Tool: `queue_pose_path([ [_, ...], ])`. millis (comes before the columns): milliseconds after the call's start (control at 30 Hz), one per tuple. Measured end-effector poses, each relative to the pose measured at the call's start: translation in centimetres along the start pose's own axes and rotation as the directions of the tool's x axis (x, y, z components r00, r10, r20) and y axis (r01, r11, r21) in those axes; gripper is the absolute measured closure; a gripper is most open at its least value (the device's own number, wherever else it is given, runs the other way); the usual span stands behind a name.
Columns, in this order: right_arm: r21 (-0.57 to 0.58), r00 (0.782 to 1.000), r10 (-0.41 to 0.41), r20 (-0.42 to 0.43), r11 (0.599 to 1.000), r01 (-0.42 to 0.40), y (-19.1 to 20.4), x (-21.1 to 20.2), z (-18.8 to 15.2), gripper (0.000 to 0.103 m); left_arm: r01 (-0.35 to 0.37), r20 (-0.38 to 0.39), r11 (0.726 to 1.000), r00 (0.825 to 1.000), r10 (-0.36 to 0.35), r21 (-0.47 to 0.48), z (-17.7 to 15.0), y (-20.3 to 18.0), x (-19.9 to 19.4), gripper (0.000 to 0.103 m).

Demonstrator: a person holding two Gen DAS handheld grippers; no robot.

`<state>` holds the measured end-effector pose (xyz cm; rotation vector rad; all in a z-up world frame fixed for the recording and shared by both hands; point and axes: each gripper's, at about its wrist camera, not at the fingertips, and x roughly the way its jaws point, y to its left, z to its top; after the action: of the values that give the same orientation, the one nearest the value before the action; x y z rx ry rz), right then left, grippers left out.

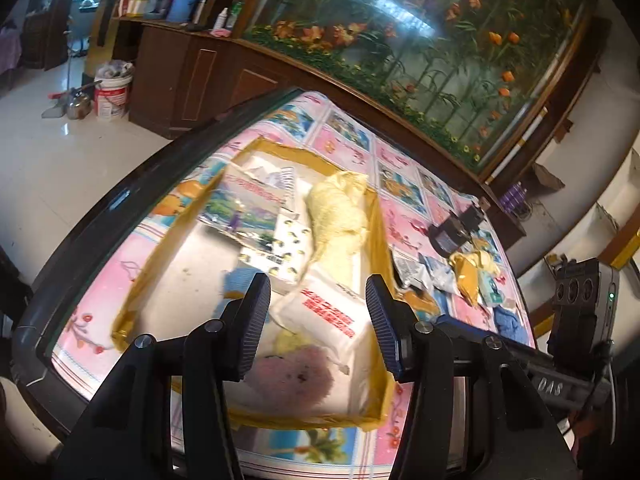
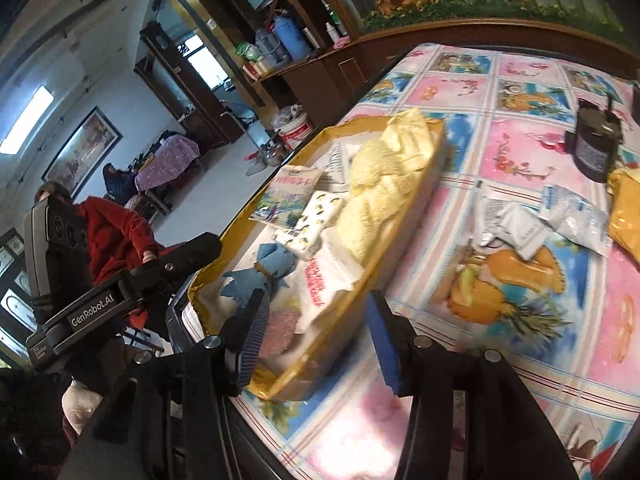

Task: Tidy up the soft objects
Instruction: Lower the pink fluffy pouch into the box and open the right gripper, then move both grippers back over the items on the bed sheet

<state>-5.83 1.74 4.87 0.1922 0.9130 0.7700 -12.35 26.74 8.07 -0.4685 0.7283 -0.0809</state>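
We hold the left gripper over the tray, jaws apart, nothing between them. In the tray, left to right: blue cloth, printed packets, yellow towel. Right gripper hangs at the tray's near corner, jaws apart, empty. Silver pouches lie toward the worktop's right edge.

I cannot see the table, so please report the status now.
Left gripper open, empty, over box. Right gripper open, empty, at box edge. Yellow towel in box; packets outside.
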Motion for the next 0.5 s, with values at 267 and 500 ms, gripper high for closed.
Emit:
queue_pose_path([
  [267,0.287,0.944,-0.292,0.152,0.927,0.240,-13.7,-11.9,-2.2,0.053,0.064,-0.049,0.990,0.997,-0.058,0.128,-1.1,-4.8,1.1,0.053],
  [500,0.468,0.859,-0.497,0.121,0.792,0.392,-21.8,-18.1,-5.6,0.052,0.117,-0.121,0.976,0.988,-0.096,0.185,-2.3,-8.6,3.4,0.053],
])
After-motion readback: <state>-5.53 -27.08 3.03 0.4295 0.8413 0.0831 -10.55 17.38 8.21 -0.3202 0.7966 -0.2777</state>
